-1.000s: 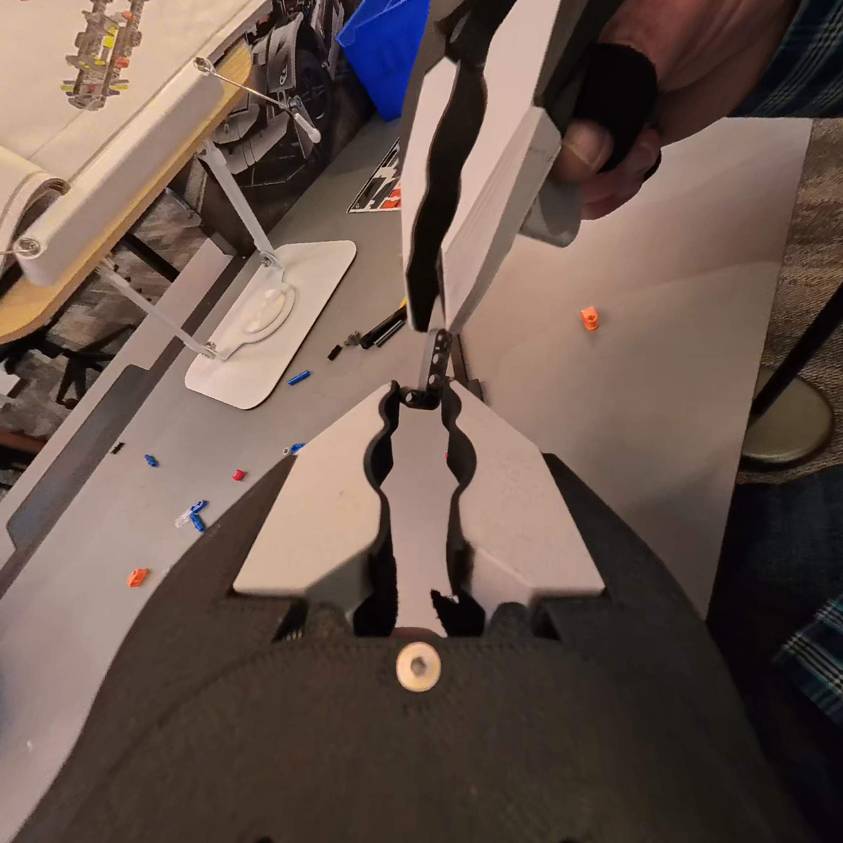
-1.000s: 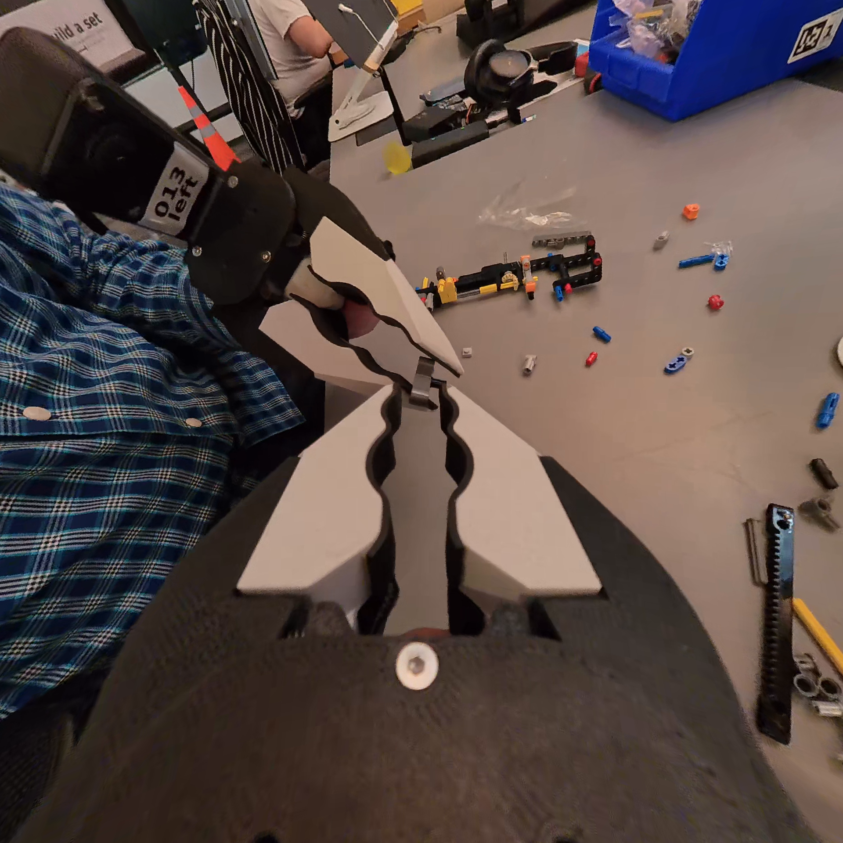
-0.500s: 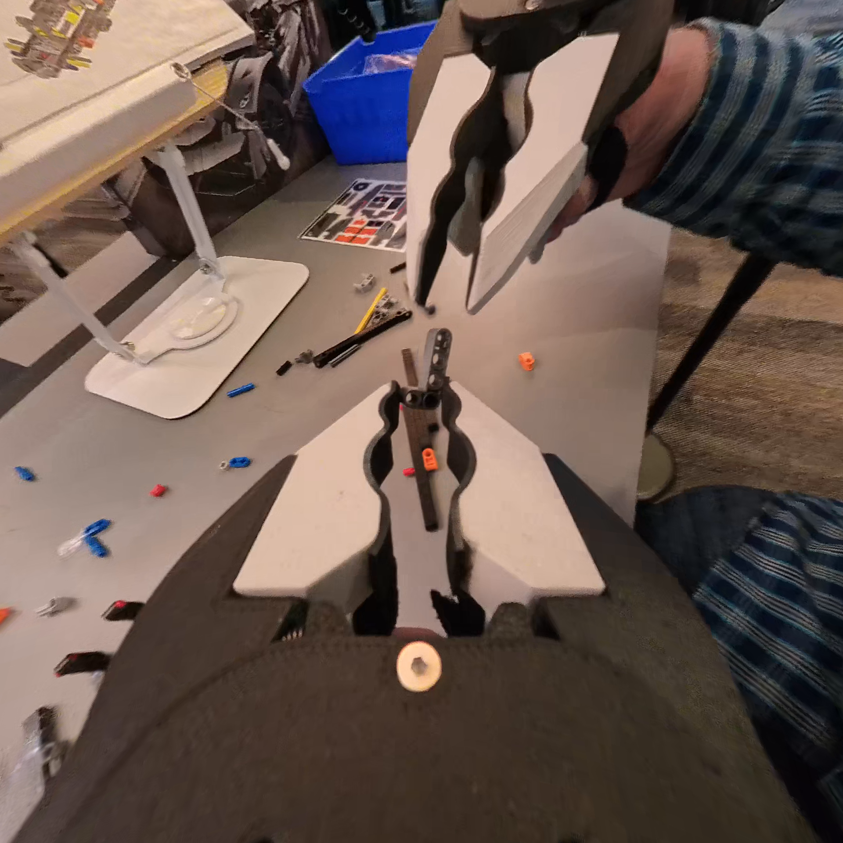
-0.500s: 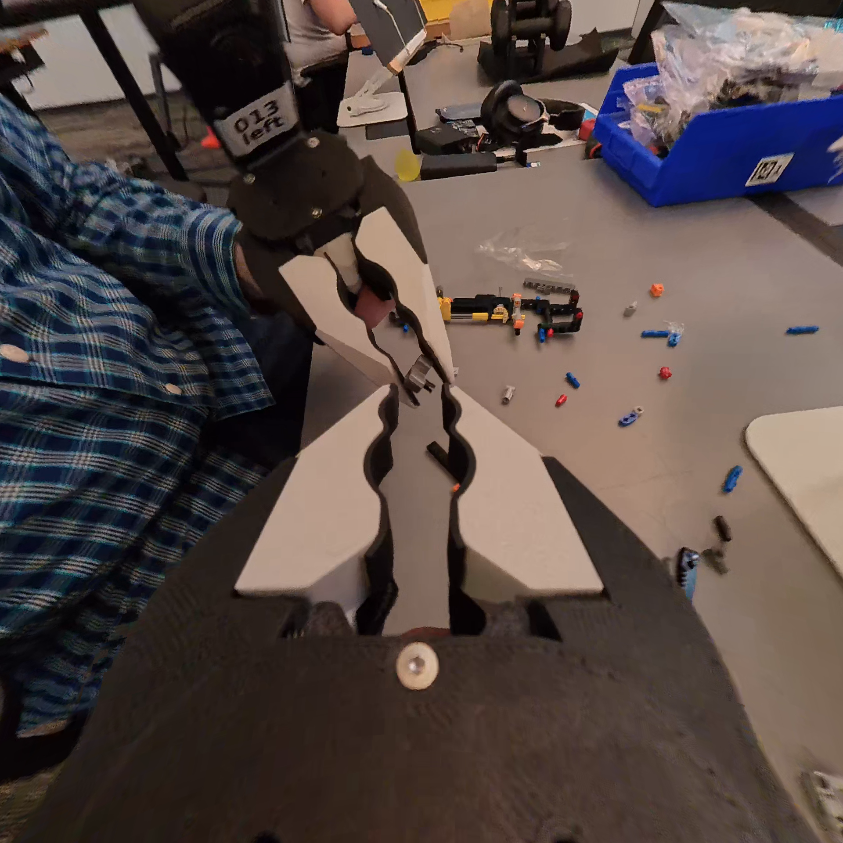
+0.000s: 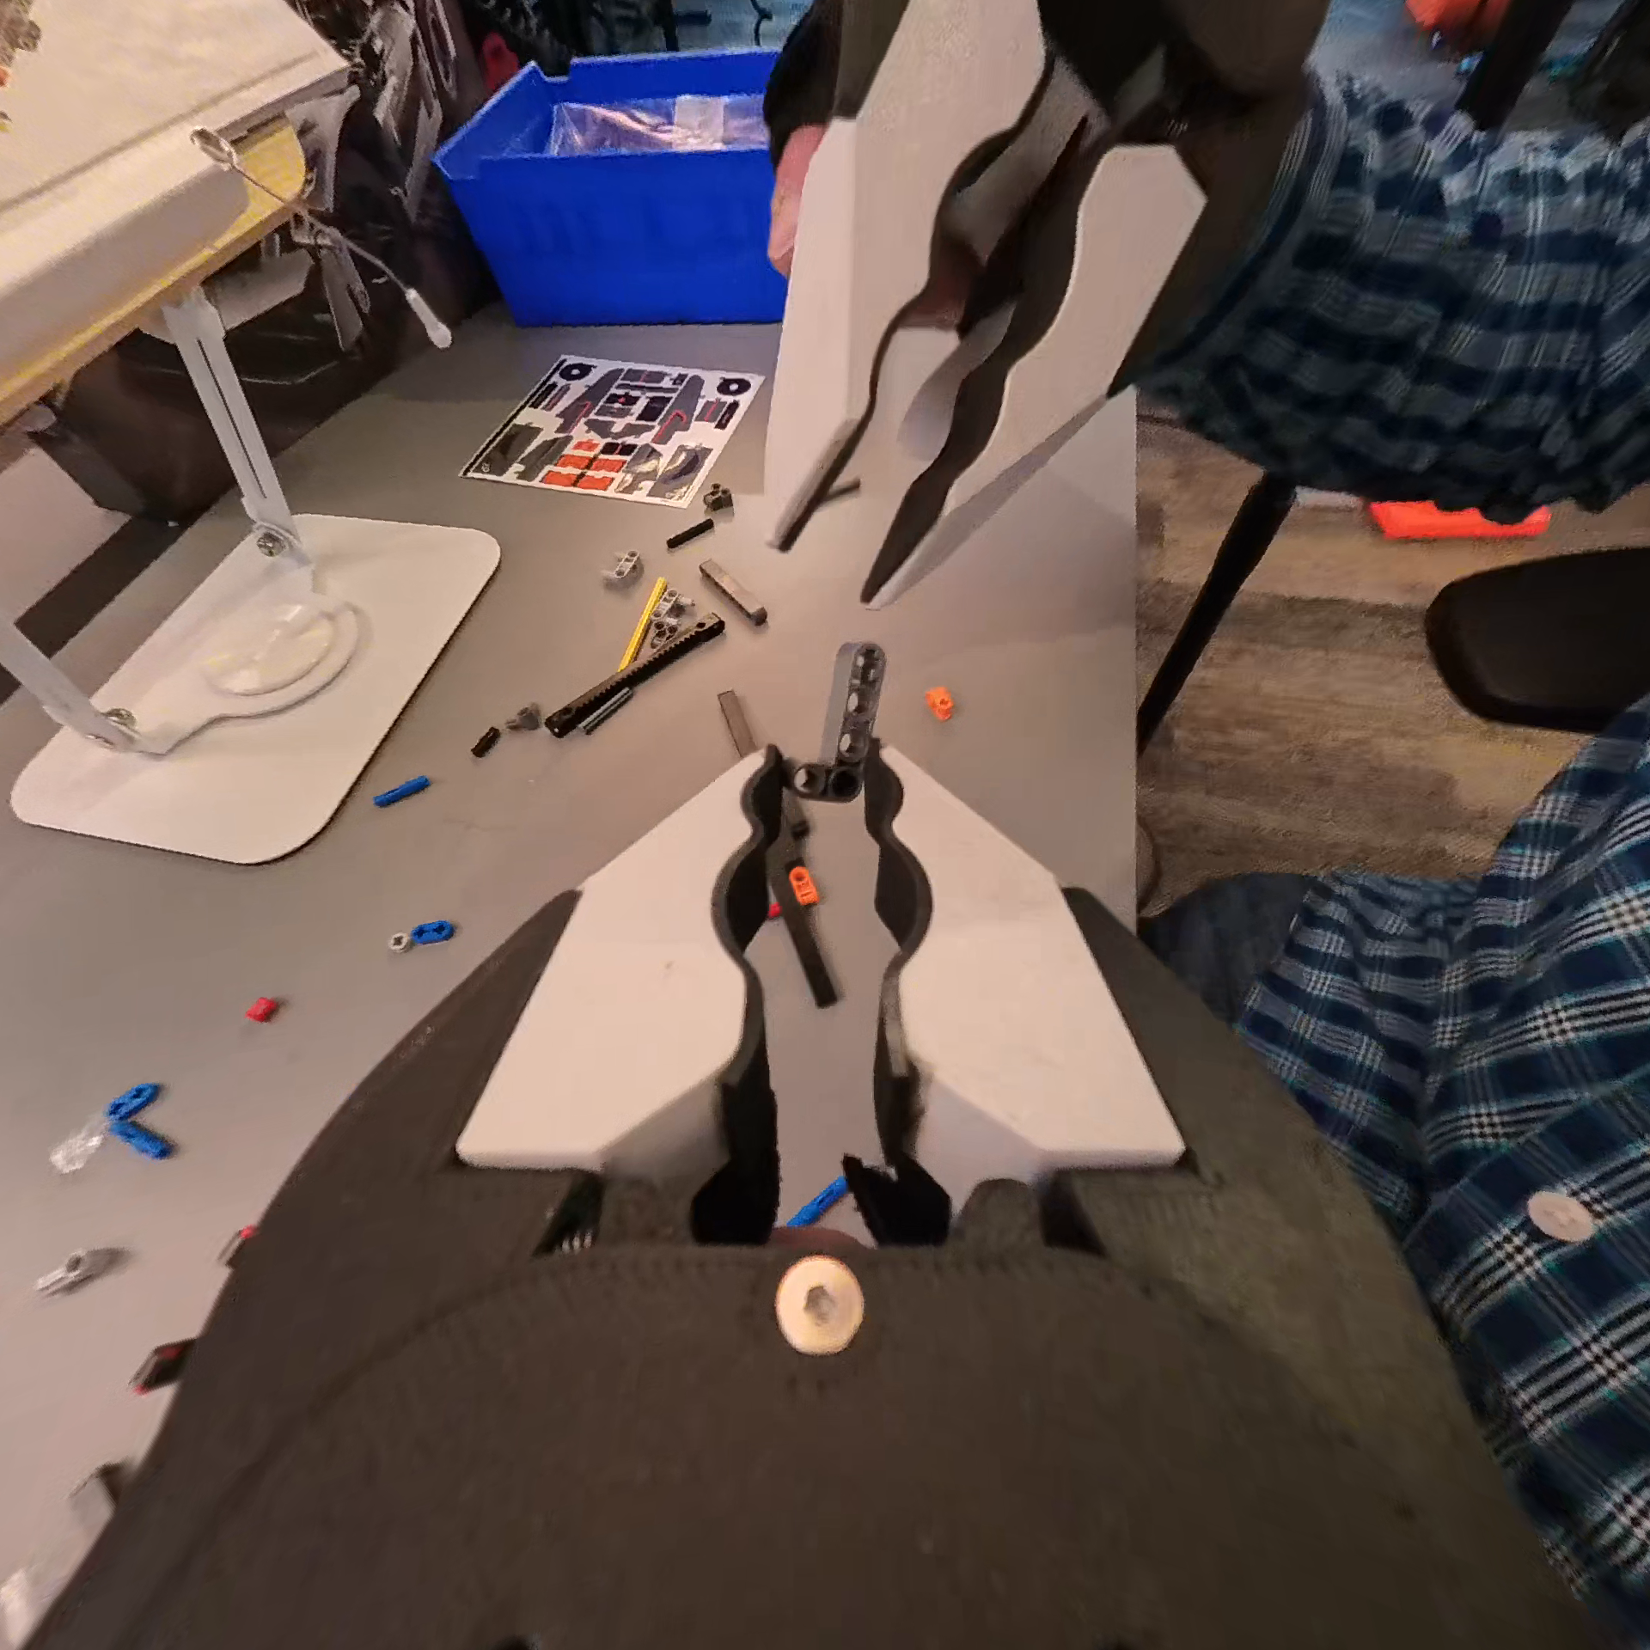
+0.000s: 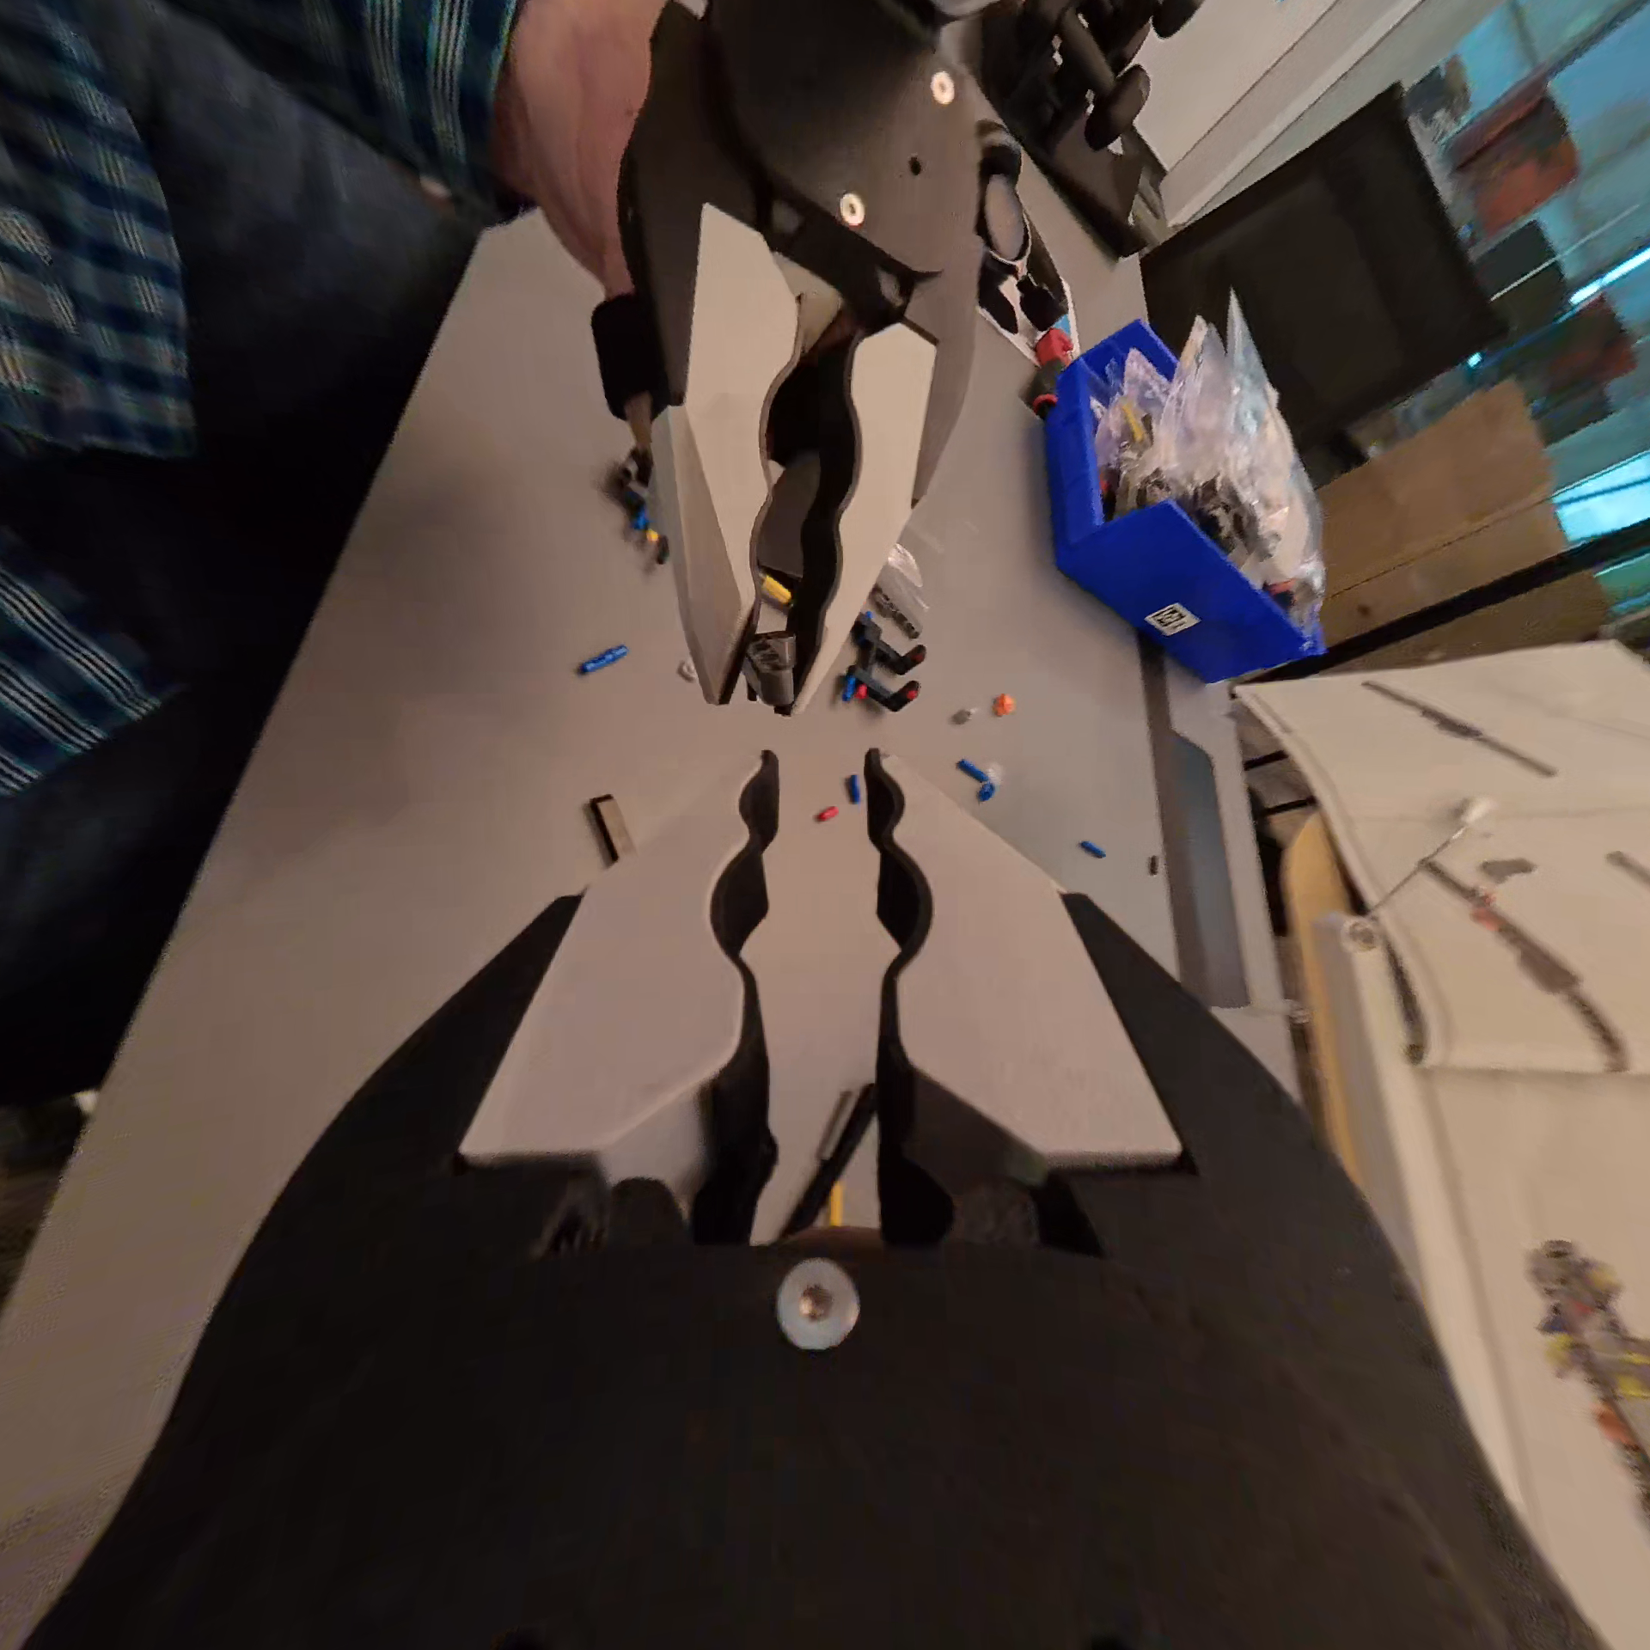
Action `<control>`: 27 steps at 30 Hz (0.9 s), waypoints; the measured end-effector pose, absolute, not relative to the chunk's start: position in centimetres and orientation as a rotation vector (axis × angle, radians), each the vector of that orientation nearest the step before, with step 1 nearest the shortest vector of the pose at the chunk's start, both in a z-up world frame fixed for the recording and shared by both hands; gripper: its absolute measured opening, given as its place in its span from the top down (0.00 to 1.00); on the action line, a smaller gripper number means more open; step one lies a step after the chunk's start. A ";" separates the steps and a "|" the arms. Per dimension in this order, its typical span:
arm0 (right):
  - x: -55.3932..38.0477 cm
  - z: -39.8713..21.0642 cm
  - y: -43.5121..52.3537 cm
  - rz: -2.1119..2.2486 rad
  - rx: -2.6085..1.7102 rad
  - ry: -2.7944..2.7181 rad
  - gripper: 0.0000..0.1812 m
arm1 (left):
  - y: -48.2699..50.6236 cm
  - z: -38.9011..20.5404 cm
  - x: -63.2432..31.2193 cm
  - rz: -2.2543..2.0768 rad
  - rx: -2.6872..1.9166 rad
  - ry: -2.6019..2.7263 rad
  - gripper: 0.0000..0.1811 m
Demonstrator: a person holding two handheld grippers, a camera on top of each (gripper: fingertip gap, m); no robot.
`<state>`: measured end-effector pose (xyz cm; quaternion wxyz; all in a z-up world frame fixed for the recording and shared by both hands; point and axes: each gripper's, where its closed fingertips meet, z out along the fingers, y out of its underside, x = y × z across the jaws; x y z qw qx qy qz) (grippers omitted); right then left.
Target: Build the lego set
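My left gripper is shut on a small lego piece: a black connector pinched between the tips, with a grey holed beam standing up from it. It is held above the grey table. My right gripper hangs open and empty just above and beyond the beam, apart from it. In the right wrist view my right gripper is open with nothing between its tips, and the left gripper faces it, shut on the dark piece.
A blue bin of bagged parts, a sticker sheet and a book stand's white base stand behind. A black gear rack, yellow axle, orange piece, part-built assembly and several small loose parts lie around. Only a small space, under 4 cm, lies between the two pairs of fingers.
My right gripper let go of the grey beam, opened and drew up and away from it. My left gripper kept its hold on the piece and tilted towards the table.
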<state>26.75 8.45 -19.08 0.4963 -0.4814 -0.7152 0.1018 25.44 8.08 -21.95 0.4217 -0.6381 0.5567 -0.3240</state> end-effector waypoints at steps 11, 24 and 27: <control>24.7 -19.9 6.0 0.026 -0.931 -1.941 0.93 | 5.9 -21.7 25.8 -0.992 -1.585 1.565 0.91; 23.9 -19.2 3.7 -0.076 -0.723 -2.094 0.95 | 2.1 -20.1 25.5 -1.596 -1.483 1.717 0.91; 23.9 -19.3 3.4 -0.084 -0.695 -2.100 0.96 | 1.8 -19.9 25.4 -1.690 -1.469 1.728 0.91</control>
